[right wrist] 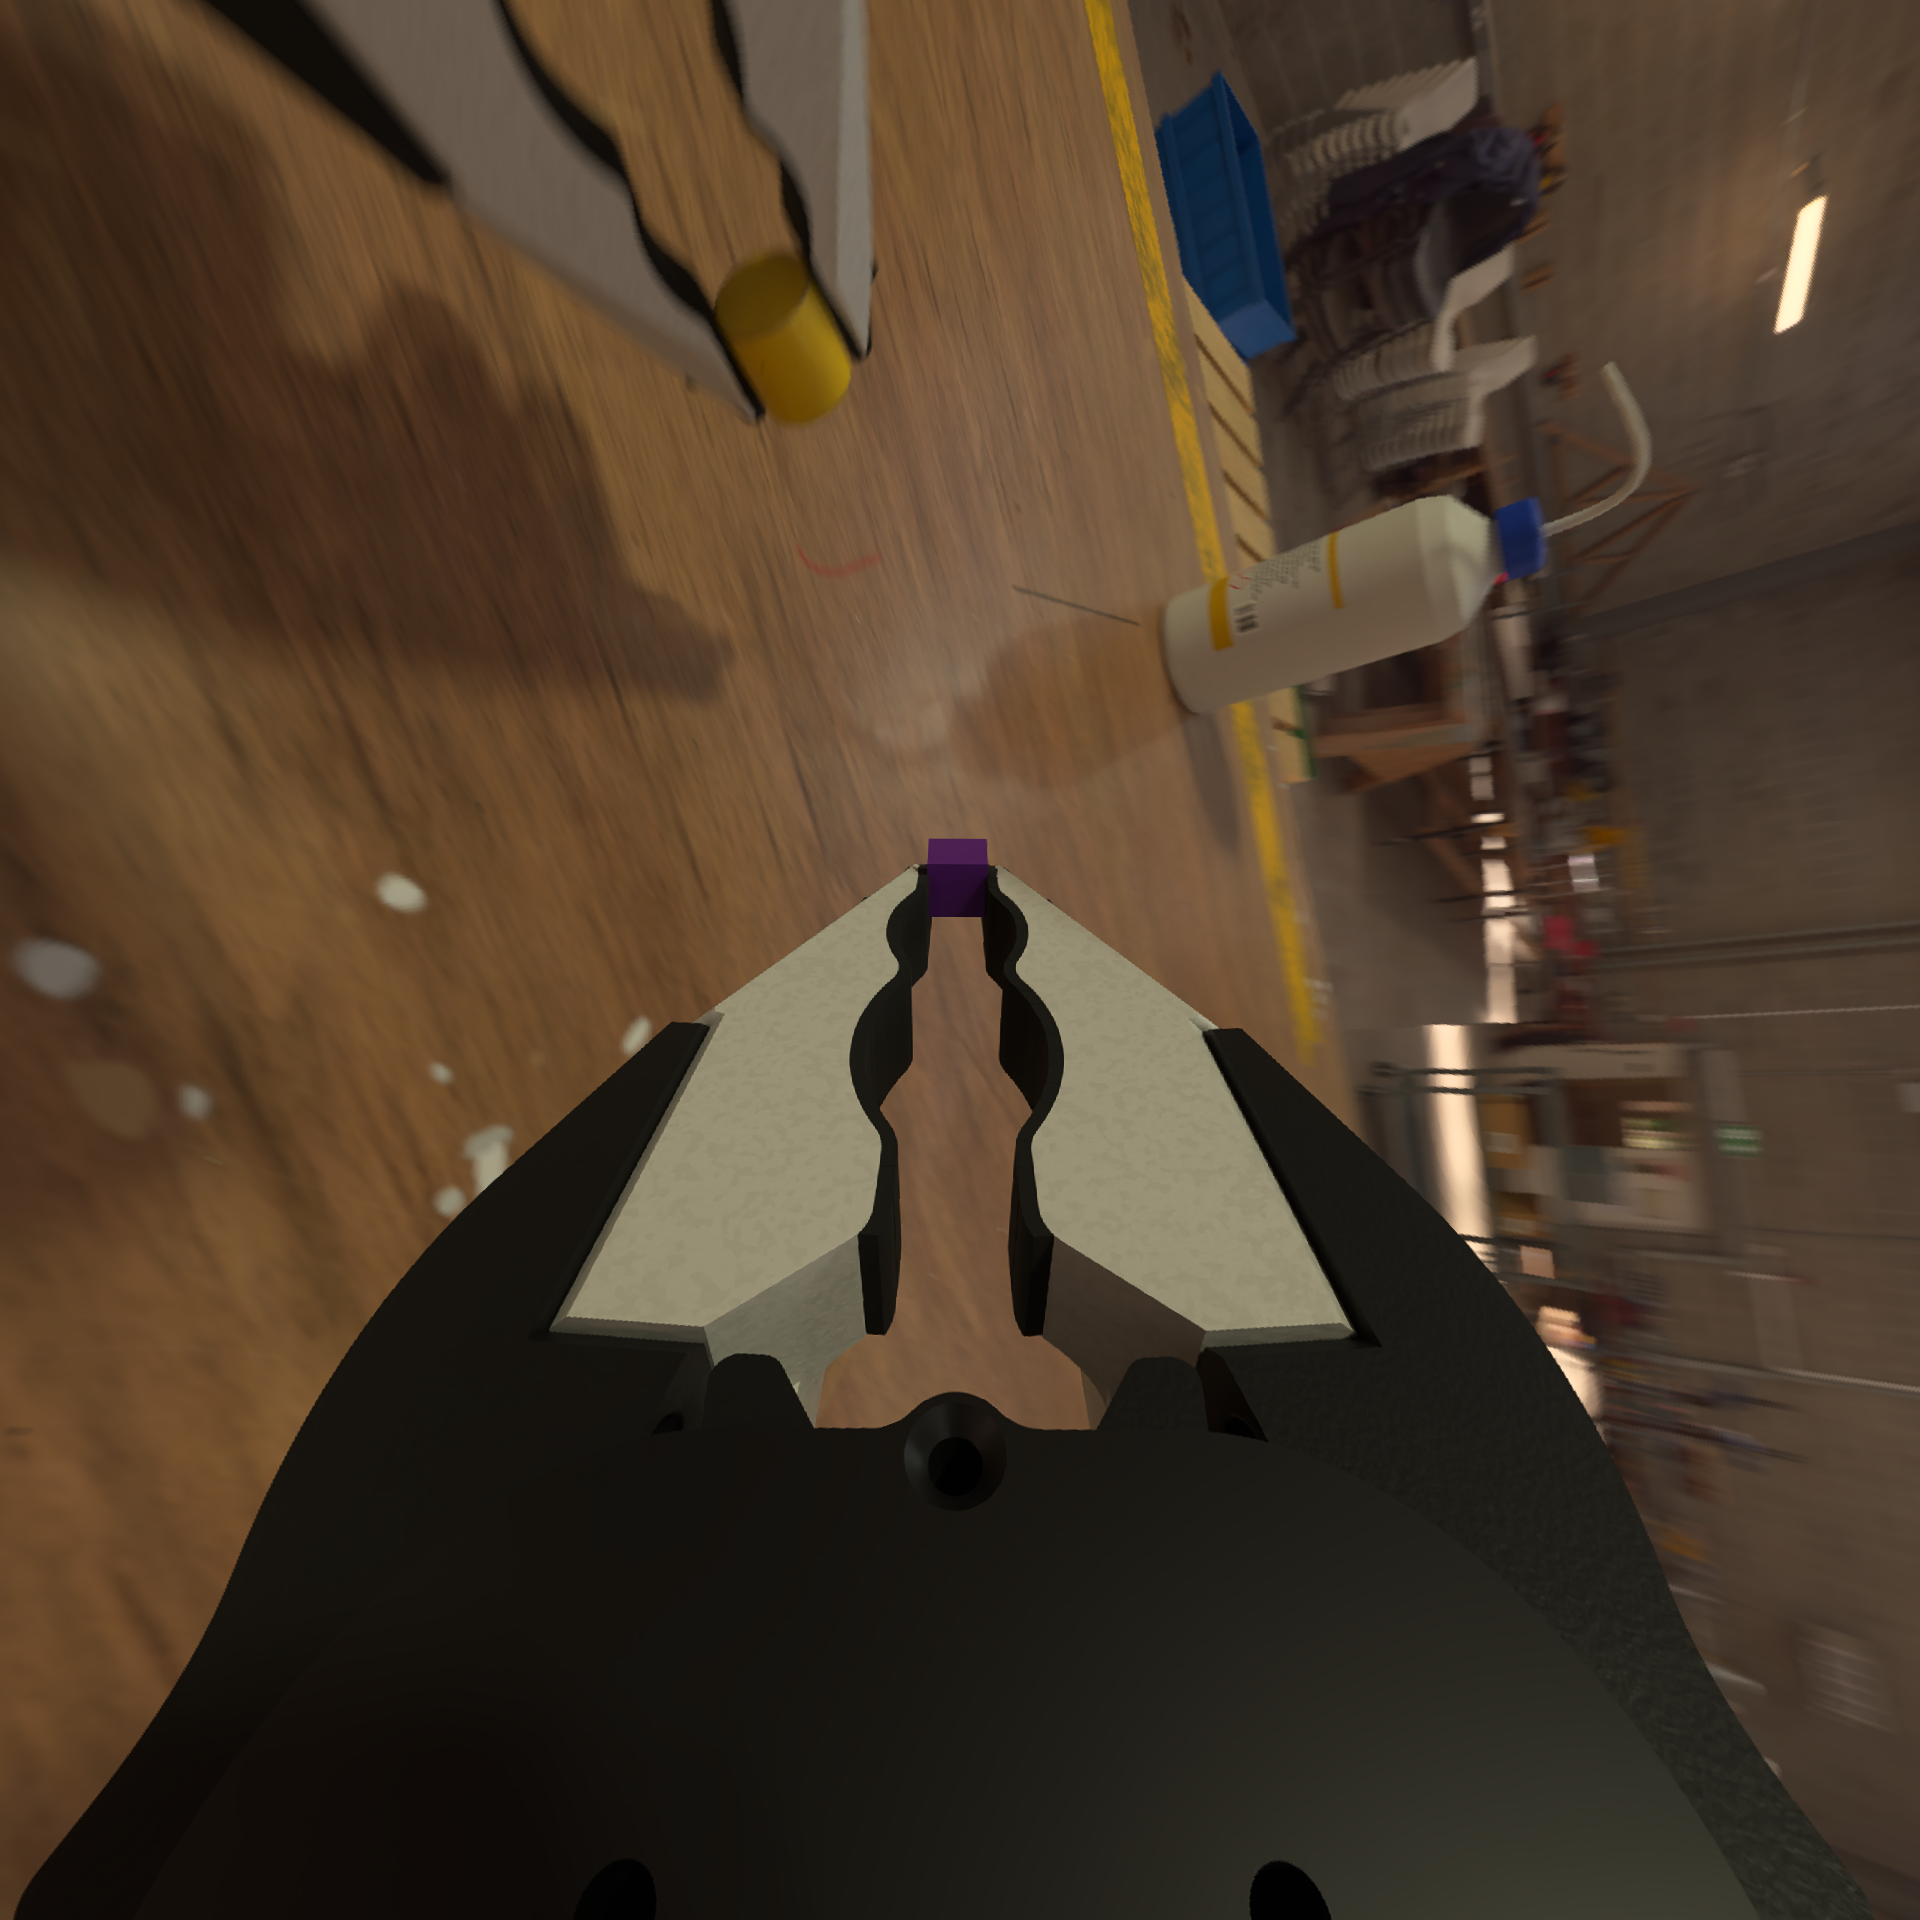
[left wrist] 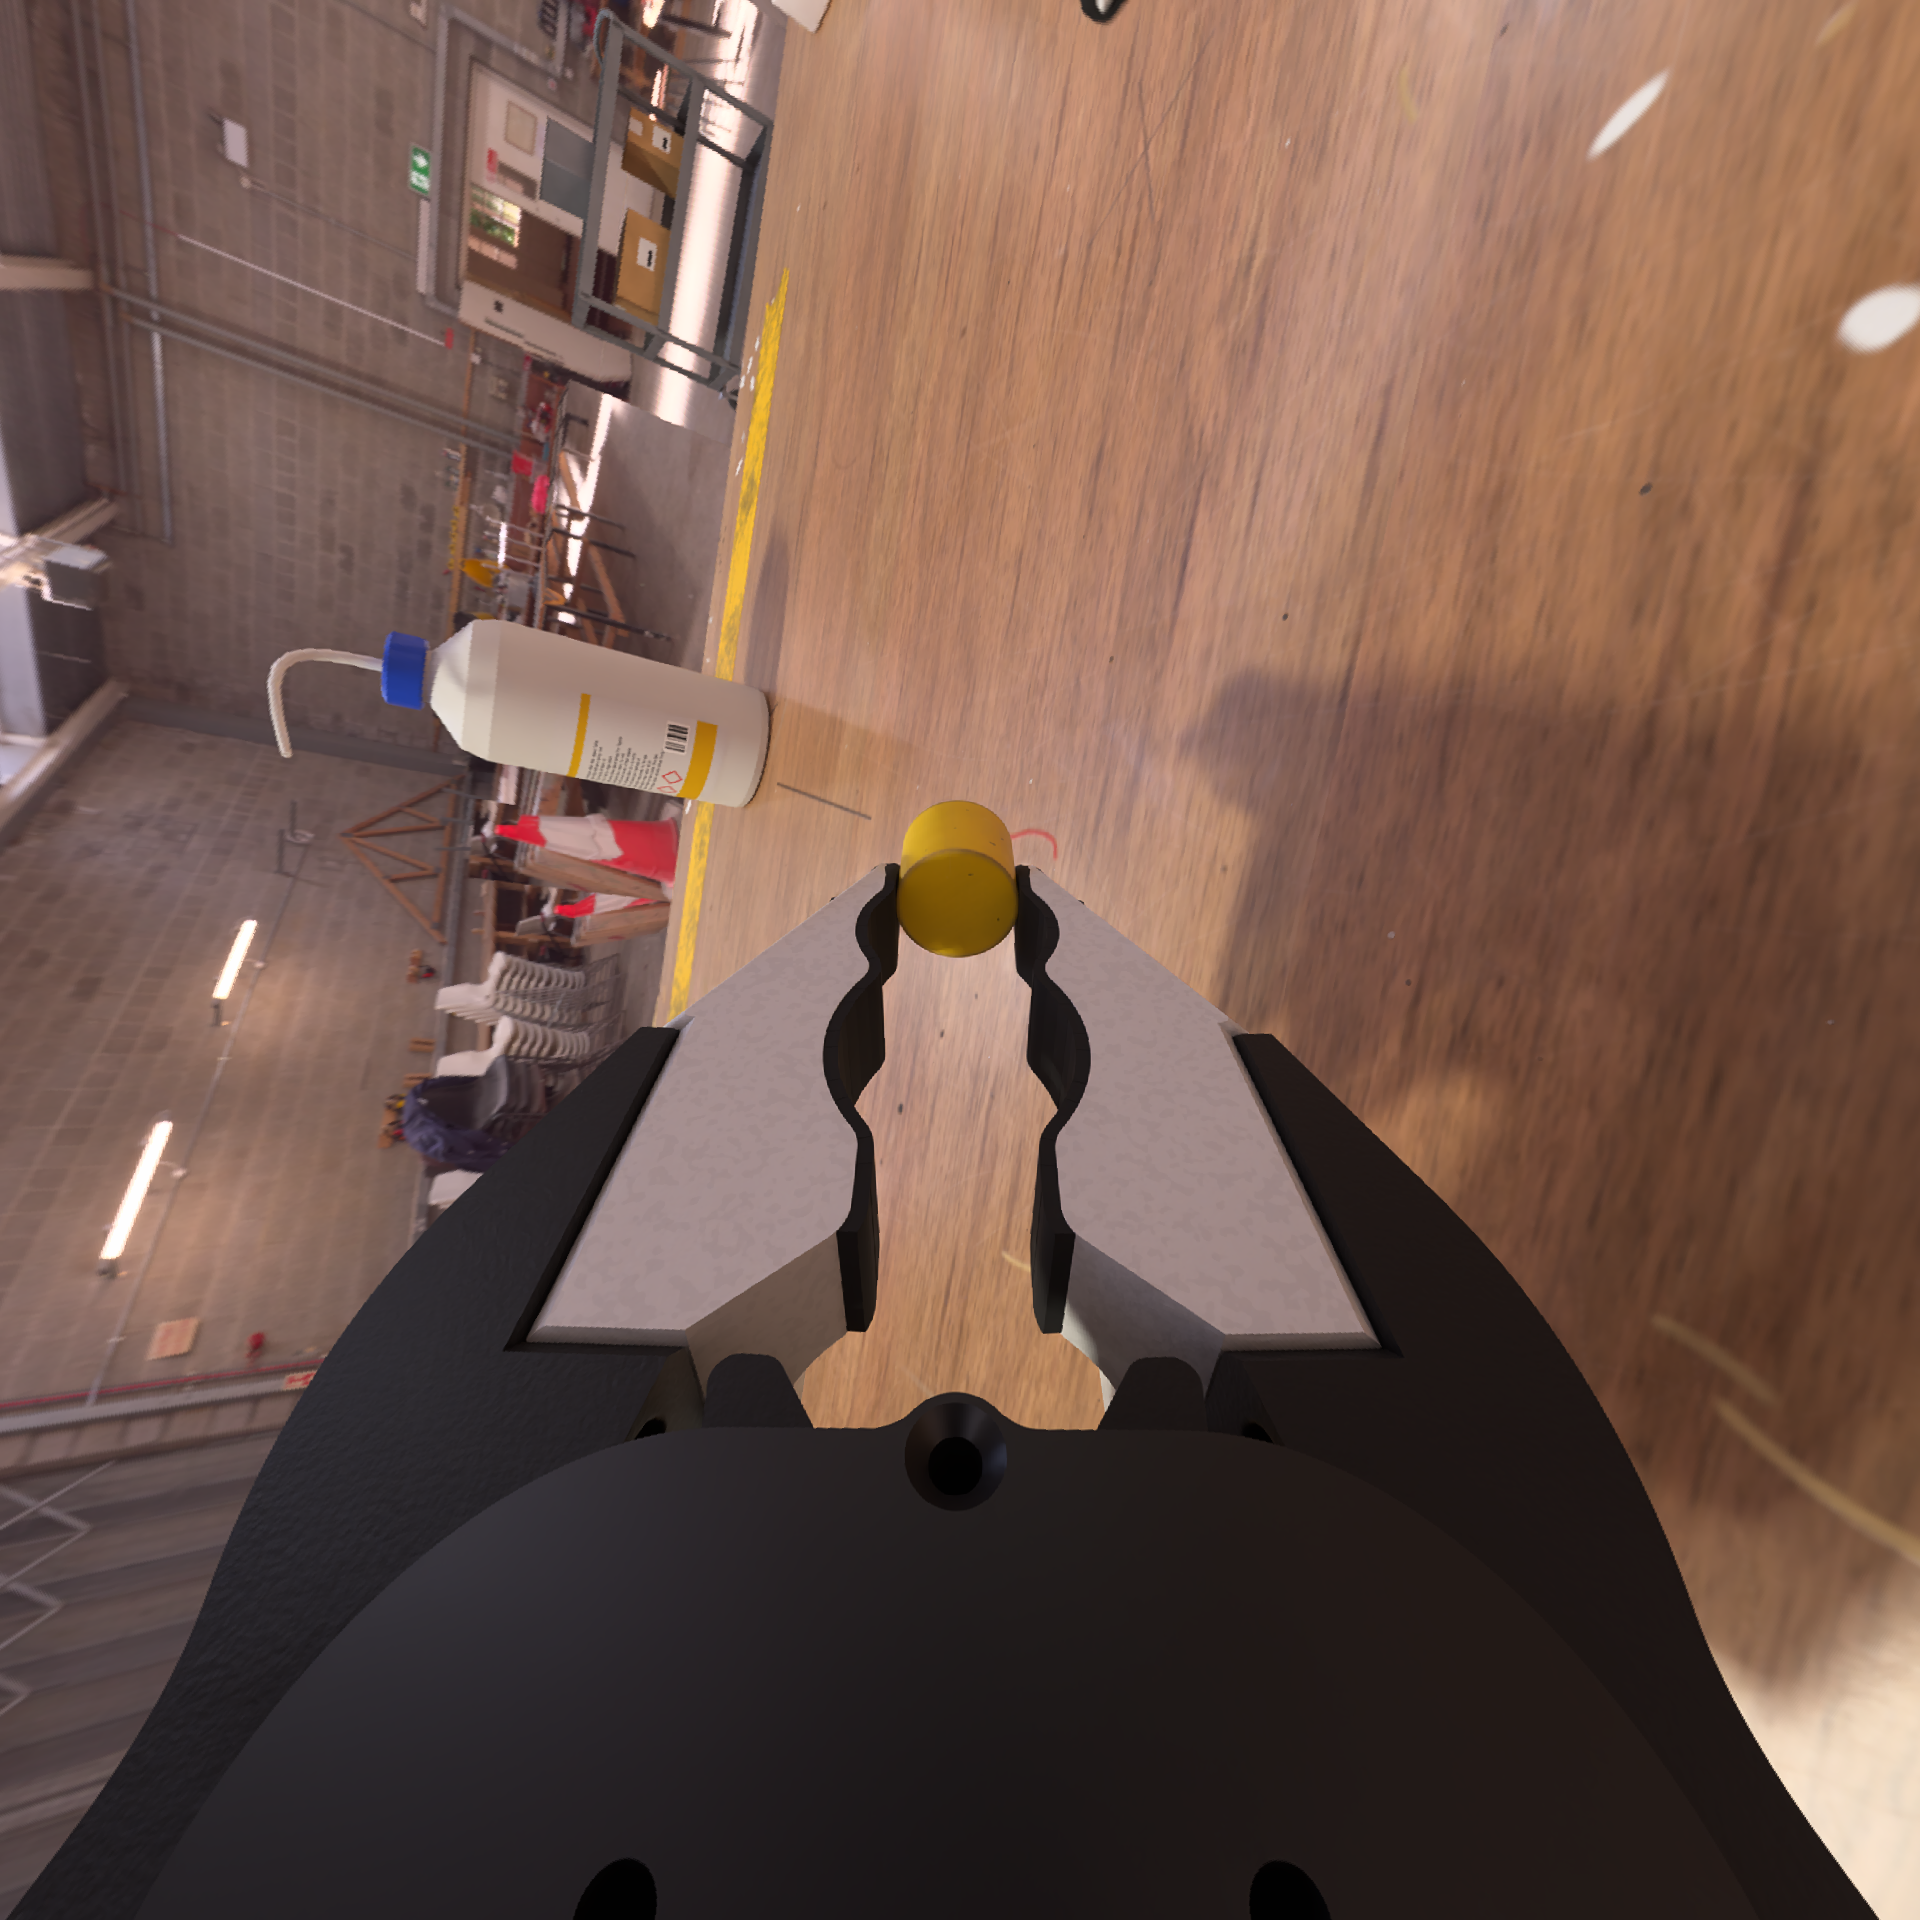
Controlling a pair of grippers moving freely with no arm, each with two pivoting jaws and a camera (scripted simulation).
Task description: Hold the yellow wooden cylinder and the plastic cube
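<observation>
Yellow wooden cylinder (left wrist: 956, 878): clamped between the fingertips of the left gripper (left wrist: 956, 894), flat end facing the camera, held clear above the wooden tabletop (left wrist: 1351, 520). Also seen in the right wrist view, upper left, pinched at the tips of that same gripper.

Plastic cube (right wrist: 957, 878): small, purple, gripped squarely between the fingertips of the right gripper (right wrist: 957, 891), jaws drawn in narrow around it, above the tabletop.

White squeeze bottle (left wrist: 597, 717): blue cap, bent spout, yellow-banded label; stands on the tabletop near its yellow-striped edge, well apart from both grippers. Nearest object to the cylinder in the left wrist view, off to its left.

Red mark (left wrist: 1039, 840): thin curved line on the wood, just behind the cylinder.

White flecks (right wrist: 400, 891): scattered on the tabletop left of the right gripper.

Blue bin (right wrist: 1221, 213): beyond the table edge, upper right of the right wrist view.
</observation>
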